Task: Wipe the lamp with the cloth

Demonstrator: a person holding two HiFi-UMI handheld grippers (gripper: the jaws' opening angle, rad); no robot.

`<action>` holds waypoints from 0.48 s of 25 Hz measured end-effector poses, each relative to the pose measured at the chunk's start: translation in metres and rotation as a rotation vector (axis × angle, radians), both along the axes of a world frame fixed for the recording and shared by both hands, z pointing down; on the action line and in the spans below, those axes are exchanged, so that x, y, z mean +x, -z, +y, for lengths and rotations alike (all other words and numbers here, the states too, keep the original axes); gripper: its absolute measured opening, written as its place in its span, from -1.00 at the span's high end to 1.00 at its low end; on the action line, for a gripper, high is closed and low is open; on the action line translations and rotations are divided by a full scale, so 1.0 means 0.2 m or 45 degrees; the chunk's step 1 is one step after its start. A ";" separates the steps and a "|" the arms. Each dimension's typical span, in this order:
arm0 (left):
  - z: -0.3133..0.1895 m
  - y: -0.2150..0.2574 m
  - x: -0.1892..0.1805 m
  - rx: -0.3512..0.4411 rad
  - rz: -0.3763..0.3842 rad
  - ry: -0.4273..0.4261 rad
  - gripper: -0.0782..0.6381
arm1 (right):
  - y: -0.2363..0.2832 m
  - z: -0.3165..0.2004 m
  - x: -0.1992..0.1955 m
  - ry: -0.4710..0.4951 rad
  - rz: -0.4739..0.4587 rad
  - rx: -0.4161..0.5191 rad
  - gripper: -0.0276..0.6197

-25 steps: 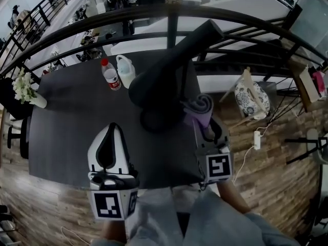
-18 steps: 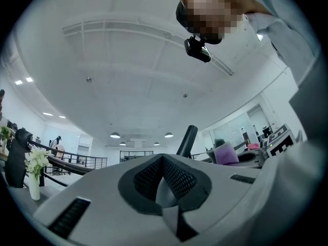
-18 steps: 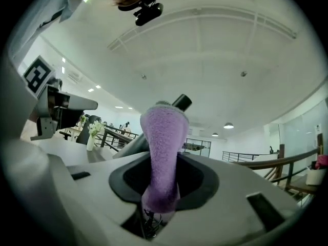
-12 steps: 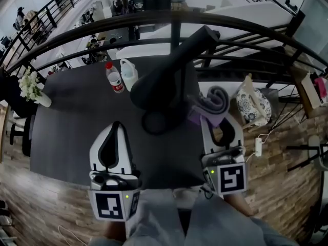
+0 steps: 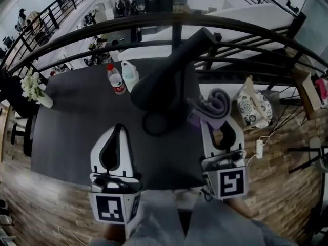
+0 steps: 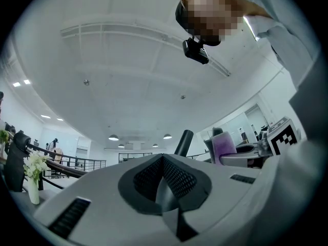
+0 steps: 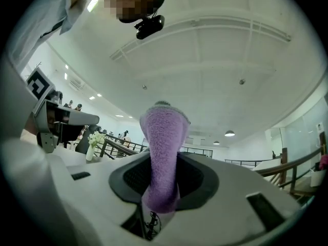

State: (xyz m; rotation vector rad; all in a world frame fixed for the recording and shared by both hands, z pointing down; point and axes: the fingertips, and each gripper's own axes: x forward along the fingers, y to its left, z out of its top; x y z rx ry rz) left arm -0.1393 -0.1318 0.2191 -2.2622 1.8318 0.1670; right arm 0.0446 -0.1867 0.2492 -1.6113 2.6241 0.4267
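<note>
The black desk lamp (image 5: 163, 81) stands on the dark table (image 5: 72, 122), with its round base (image 5: 160, 122) toward the near right and its arm leaning away to the right. My right gripper (image 5: 211, 122) is just right of the base, shut on a rolled purple and grey cloth (image 5: 214, 105). The cloth sits beside the lamp; whether they touch cannot be told. In the right gripper view the purple cloth (image 7: 161, 152) stands up out of the jaws. My left gripper (image 5: 117, 129) hovers over the near table, shut and holding nothing (image 6: 163, 160).
A red-labelled water bottle (image 5: 116, 81) and a white jug (image 5: 130, 76) stand at the table's far side. A vase of white flowers (image 5: 33, 88) sits at the left edge. A black railing (image 5: 102, 27) curves behind. A patterned bag (image 5: 253, 106) and power strip (image 5: 259, 148) lie right.
My right gripper has carried the cloth to the right, a little off the lamp's base. The left gripper has barely moved.
</note>
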 end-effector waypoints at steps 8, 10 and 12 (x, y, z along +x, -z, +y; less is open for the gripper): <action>0.00 0.00 0.01 -0.003 0.008 0.001 0.78 | -0.01 0.02 0.00 0.016 0.017 -0.015 0.55; 0.01 -0.01 0.02 -0.006 0.011 -0.003 0.78 | -0.02 0.02 0.01 0.004 0.014 -0.021 0.55; 0.01 -0.01 0.02 -0.005 0.013 -0.008 0.78 | -0.02 0.02 0.02 -0.004 0.011 -0.023 0.55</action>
